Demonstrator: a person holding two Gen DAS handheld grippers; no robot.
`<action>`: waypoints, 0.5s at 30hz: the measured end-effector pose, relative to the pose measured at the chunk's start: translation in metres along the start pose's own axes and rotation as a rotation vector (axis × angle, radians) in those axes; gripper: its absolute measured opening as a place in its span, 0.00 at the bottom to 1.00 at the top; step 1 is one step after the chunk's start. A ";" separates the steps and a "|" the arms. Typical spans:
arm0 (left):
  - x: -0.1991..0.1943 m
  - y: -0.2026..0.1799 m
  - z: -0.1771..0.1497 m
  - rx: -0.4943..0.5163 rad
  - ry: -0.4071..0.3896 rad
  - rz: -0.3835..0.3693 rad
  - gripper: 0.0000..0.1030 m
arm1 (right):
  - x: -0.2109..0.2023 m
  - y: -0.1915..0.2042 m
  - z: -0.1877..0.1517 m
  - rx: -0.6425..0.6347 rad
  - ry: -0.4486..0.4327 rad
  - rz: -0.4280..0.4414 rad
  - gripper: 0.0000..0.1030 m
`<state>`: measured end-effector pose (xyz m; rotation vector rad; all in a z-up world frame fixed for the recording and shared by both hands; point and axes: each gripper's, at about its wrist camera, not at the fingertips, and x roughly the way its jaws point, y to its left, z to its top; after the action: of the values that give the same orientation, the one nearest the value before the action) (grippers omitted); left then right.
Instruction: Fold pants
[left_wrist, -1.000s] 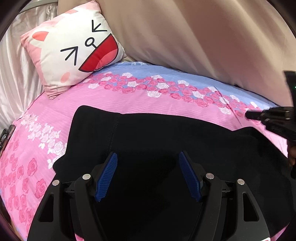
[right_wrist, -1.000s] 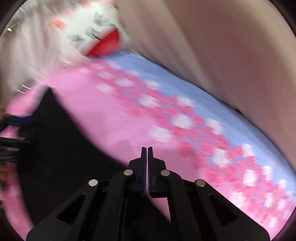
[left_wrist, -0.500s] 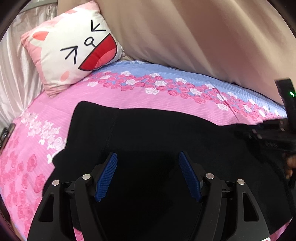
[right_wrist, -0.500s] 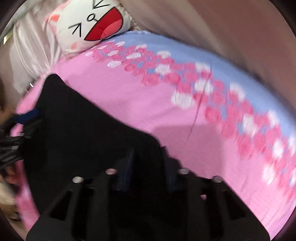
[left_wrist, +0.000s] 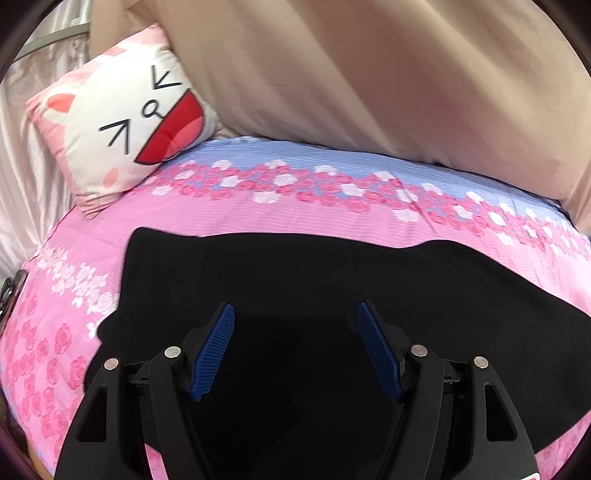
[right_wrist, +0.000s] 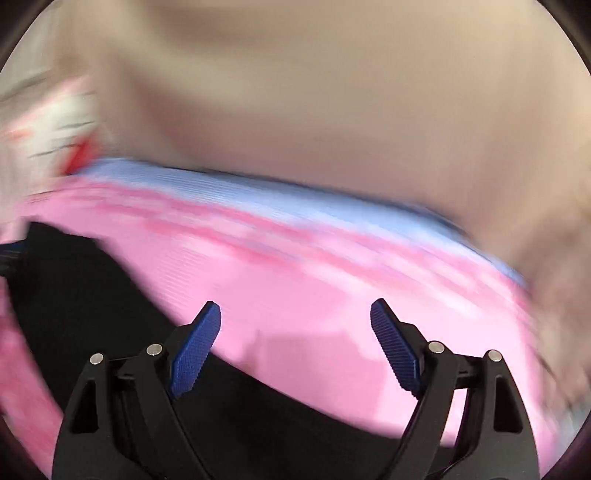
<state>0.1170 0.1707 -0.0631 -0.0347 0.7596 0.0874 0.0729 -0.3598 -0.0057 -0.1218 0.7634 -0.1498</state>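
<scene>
Black pants (left_wrist: 314, 280) lie spread flat on the pink floral bedsheet (left_wrist: 229, 218). My left gripper (left_wrist: 295, 354) hovers over their near part, open, with its blue pads (left_wrist: 212, 354) apart and nothing between them. In the blurred right wrist view the pants (right_wrist: 110, 302) fill the lower left. My right gripper (right_wrist: 295, 347) is over their edge and the pink sheet (right_wrist: 314, 288); its jaws are opening wide and no cloth is between them.
A white and pink cartoon-face pillow (left_wrist: 125, 125) leans at the back left. A beige cover (left_wrist: 369, 81) rises behind the bed. Shiny pale fabric (left_wrist: 14, 155) hangs at the far left. A dark object (left_wrist: 11, 291) sits at the sheet's left edge.
My right gripper was shut a second ago and now stands wide, swinging sideways. It has left the left wrist view. The left gripper has drawn back a little over the pants.
</scene>
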 end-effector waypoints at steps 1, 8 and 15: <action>0.000 -0.007 0.002 0.004 -0.005 -0.009 0.65 | -0.003 -0.042 -0.021 0.064 0.050 -0.069 0.73; 0.004 -0.066 0.011 0.023 -0.008 -0.036 0.65 | 0.006 -0.154 -0.101 0.249 0.154 -0.019 0.72; -0.004 -0.108 0.008 0.069 -0.007 -0.012 0.69 | 0.030 -0.127 -0.099 0.119 0.165 0.038 0.10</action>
<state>0.1292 0.0635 -0.0542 0.0261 0.7546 0.0496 0.0139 -0.4953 -0.0762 0.0183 0.9191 -0.1704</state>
